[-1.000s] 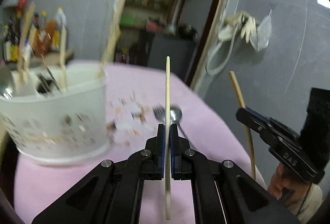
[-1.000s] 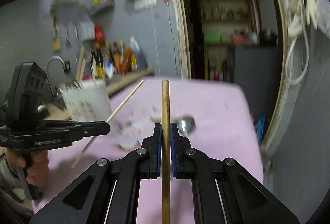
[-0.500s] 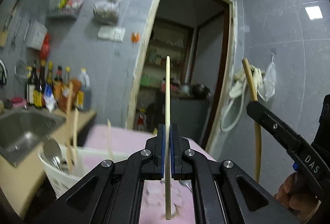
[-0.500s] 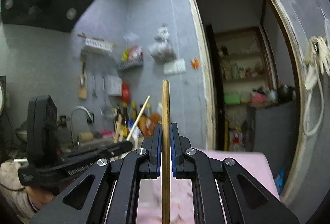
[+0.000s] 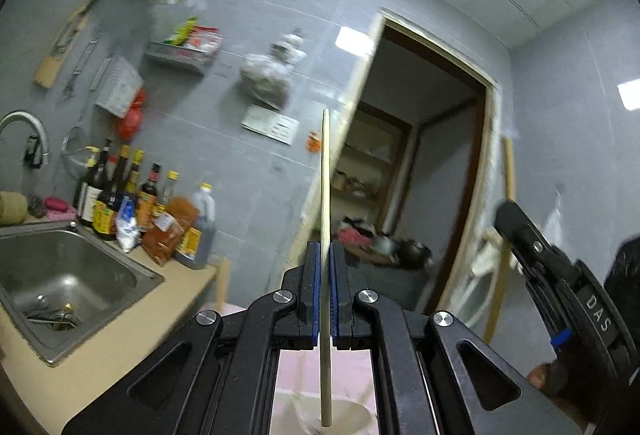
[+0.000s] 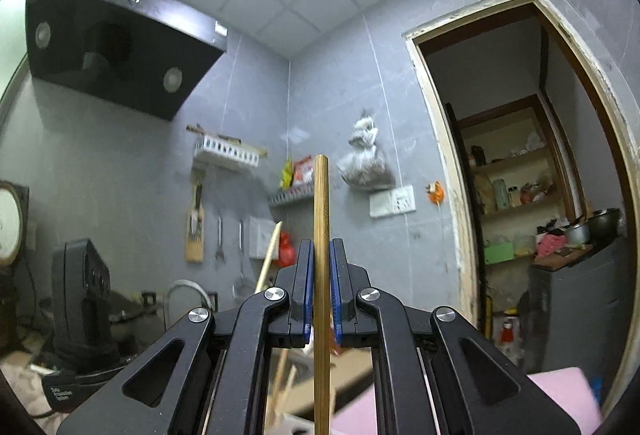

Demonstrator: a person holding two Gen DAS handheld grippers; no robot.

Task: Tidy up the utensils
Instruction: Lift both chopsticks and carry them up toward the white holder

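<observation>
Jaws still clamped, left gripper (image 5: 325, 255) on pale chopstick (image 5: 325, 195), right gripper (image 6: 321, 255) on brown chopstick (image 6: 321, 227), both raised, table dropped from view

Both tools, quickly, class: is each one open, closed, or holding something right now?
Left tool: closed on a pale chopstick.
Right tool: closed on a darker chopstick.
</observation>
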